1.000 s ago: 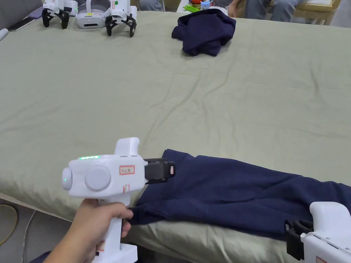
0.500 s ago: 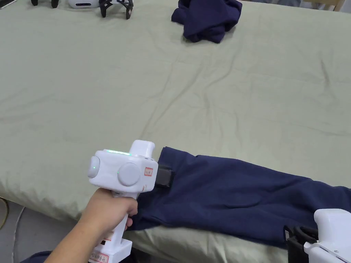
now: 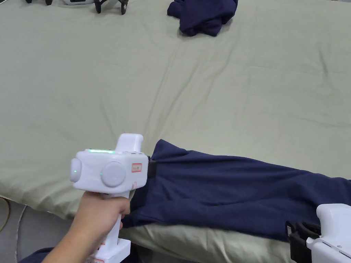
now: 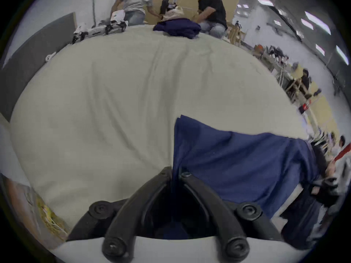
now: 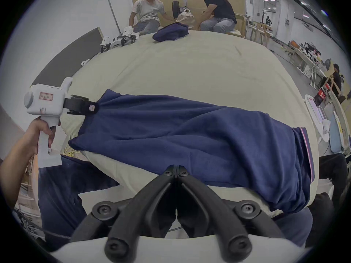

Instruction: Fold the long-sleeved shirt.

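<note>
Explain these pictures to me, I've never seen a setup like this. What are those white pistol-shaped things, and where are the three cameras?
Those are hand-held grippers: a person squeezes a handle and two black jaws pinch. The head view comes from a camera on the person's head; the other two cameras ride on the grippers, looking past their own jaws. On the bed sheet lies a navy long-sleeved shirt, partly hanging over the near edge. The left gripper is shut on the shirt's left edge, and the right gripper is pinched shut at its near edge. At the far side sit another bundled navy garment and spare grippers.
</note>
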